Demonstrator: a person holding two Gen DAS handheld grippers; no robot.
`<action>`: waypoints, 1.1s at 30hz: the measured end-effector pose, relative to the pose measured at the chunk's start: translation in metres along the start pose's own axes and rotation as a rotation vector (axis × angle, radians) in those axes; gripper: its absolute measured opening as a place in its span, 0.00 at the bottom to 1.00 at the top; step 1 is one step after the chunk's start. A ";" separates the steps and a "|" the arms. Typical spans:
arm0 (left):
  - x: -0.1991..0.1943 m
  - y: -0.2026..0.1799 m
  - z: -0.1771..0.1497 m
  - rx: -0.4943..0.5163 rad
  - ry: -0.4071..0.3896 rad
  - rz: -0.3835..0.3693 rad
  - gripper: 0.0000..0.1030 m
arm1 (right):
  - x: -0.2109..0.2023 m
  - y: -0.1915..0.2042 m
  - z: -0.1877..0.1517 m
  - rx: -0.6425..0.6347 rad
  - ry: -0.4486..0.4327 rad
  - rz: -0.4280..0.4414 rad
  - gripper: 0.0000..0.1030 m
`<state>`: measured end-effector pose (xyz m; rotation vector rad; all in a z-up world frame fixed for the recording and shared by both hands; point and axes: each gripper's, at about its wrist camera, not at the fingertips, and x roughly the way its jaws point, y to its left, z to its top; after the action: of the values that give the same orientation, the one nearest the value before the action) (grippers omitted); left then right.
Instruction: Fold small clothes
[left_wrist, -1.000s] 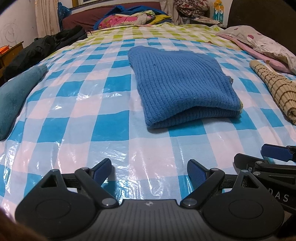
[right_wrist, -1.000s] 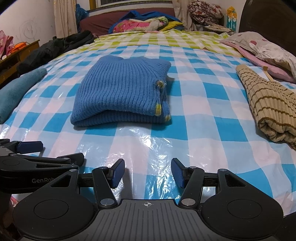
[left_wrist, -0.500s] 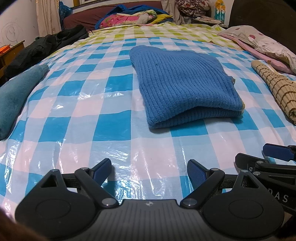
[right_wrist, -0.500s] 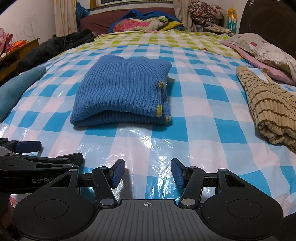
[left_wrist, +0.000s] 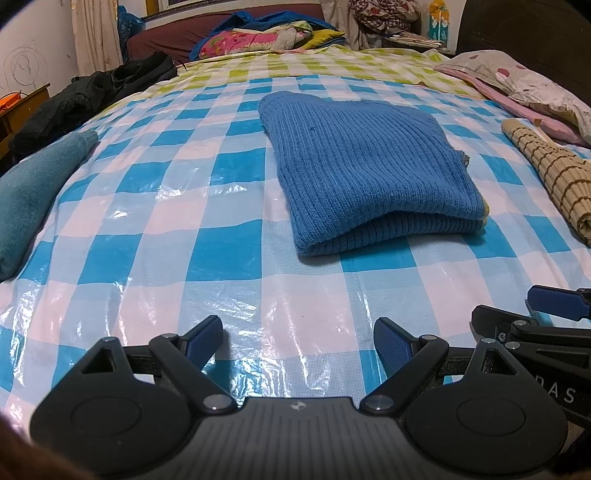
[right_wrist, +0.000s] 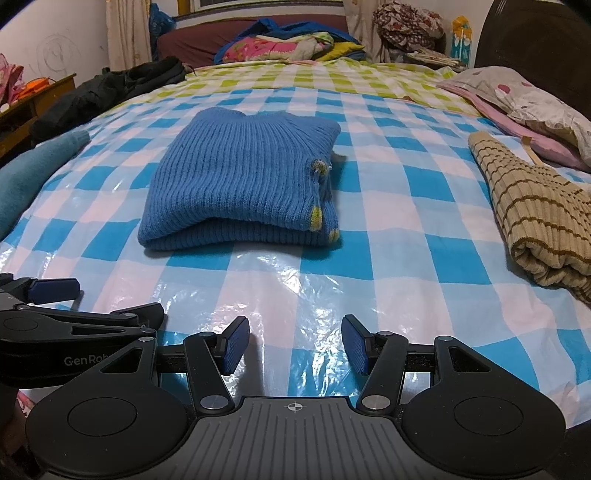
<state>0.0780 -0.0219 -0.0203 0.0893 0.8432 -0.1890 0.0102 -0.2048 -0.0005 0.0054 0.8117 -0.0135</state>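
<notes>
The teal garment (left_wrist: 35, 192) at nine o'clock is cut off by the left edge of both wrist views, so its full shape cannot be made out, and the beige striped knit (right_wrist: 535, 218) at three o'clock runs out of the right edge in the same way. The blue knit sweater (right_wrist: 243, 177) lies folded in the middle of the bed's blue-and-white checked plastic cover (left_wrist: 229, 236), at twelve o'clock from both tools and well apart from them; small yellow patches show on its right edge, but what they belong to is hard to tell. The left tool (left_wrist: 297, 338) hangs low over the cover with its blue pads spread apart and nothing between them. The right tool (right_wrist: 295, 349) is just beside it, likewise spread with only bare cover between its pads. Each tool shows only partly at the other view's side edge. A dark jacket (right_wrist: 110, 88) lies at ten o'clock, a pillow (right_wrist: 532, 99) at two o'clock, and a heap of bright bedding (left_wrist: 266, 37) at twelve o'clock beyond the green-checked part.
</notes>
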 end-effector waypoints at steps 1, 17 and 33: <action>0.000 0.000 0.000 0.000 0.000 0.000 0.91 | 0.000 0.000 0.000 0.000 0.000 -0.001 0.54; 0.000 0.000 -0.001 -0.002 -0.002 0.002 0.91 | 0.000 0.000 0.000 -0.001 0.000 -0.001 0.54; -0.001 0.000 -0.001 0.001 -0.005 0.008 0.91 | 0.000 0.000 -0.002 0.005 0.006 -0.004 0.54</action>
<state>0.0767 -0.0217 -0.0200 0.0932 0.8372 -0.1820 0.0083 -0.2044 -0.0017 0.0081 0.8172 -0.0190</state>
